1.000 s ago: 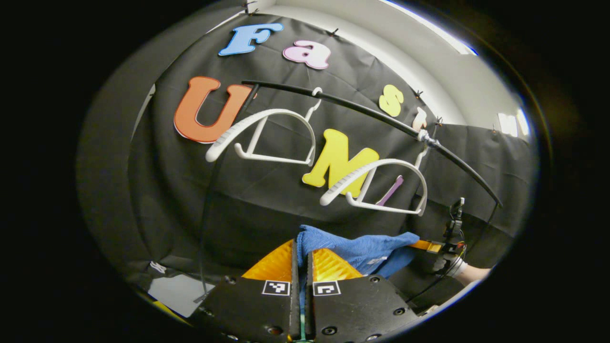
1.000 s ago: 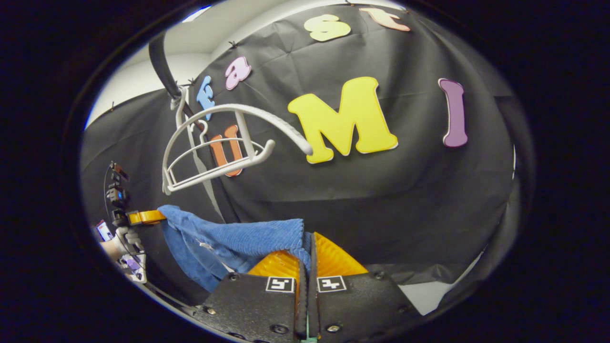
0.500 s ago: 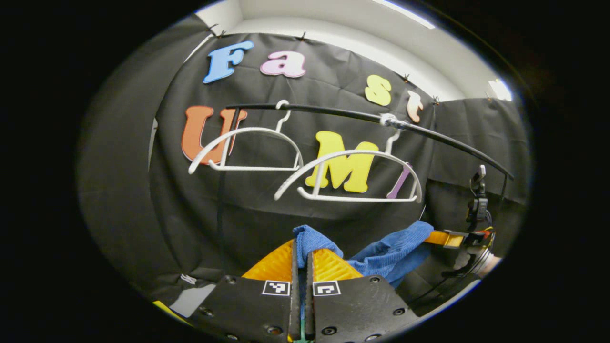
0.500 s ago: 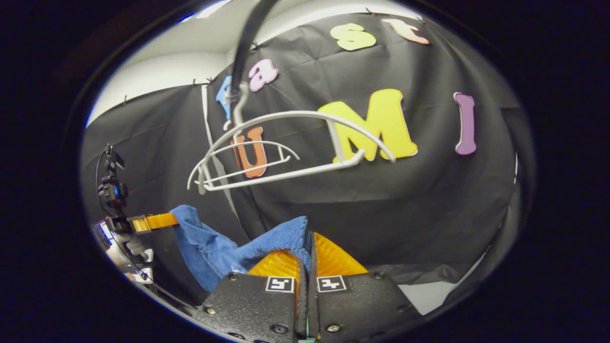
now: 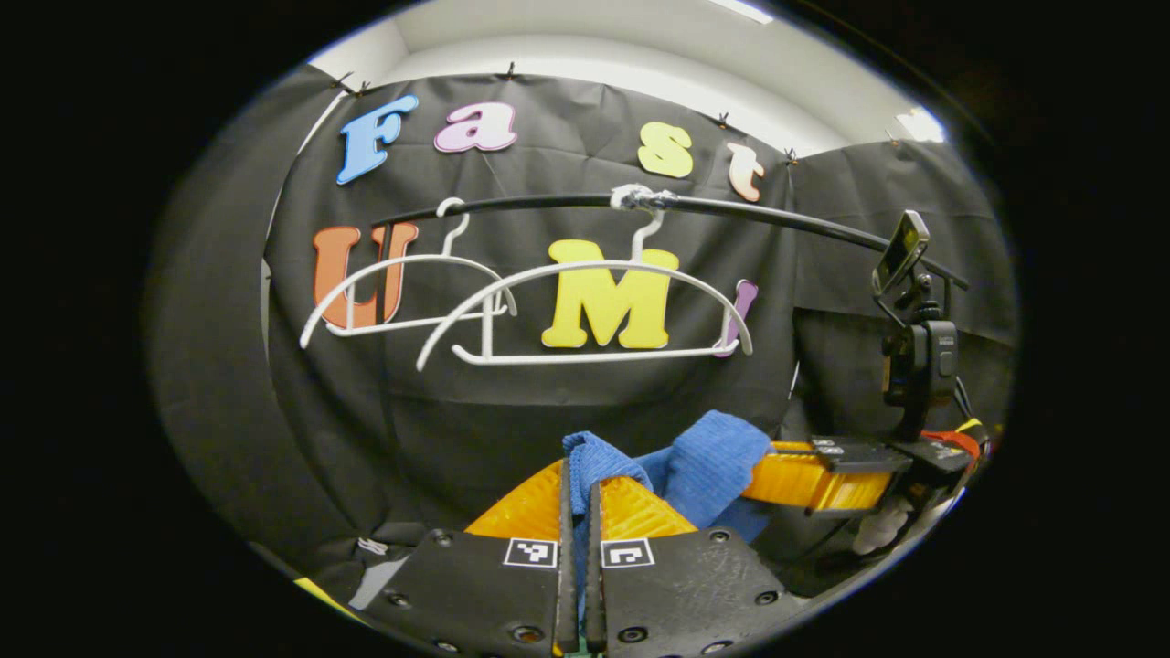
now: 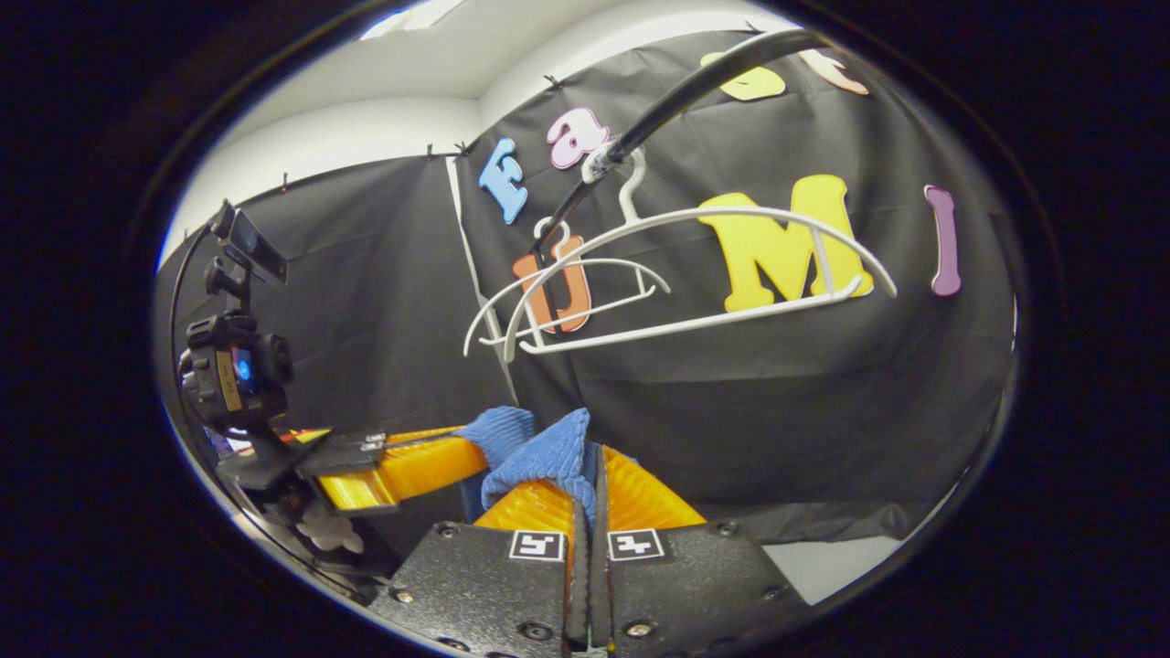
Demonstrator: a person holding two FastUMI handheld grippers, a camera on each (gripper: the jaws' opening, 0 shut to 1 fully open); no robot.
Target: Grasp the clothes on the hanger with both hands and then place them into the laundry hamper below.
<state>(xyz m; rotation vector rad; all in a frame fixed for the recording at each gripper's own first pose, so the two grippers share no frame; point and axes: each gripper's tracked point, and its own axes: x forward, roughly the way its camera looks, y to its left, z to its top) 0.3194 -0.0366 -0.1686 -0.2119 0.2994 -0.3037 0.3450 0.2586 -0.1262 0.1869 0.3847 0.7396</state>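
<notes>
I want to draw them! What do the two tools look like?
The left tool and right tool each have a black body with screws, two square black-and-white markers and ribbed fingers. A small black camera sits atop the right tool.

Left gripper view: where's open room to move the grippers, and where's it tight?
Open: the gap between the white hangers and the blue cloth. Tight: at the cloth, where the left gripper and right gripper sit close together, both clamping it.

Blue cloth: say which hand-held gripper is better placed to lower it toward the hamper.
Neither clearly. The left hand-held gripper and right hand-held gripper are both shut on the blue cloth, bunched close together below the bare white hangers. Lowering them together looks best; the hamper isn't visible.
</notes>
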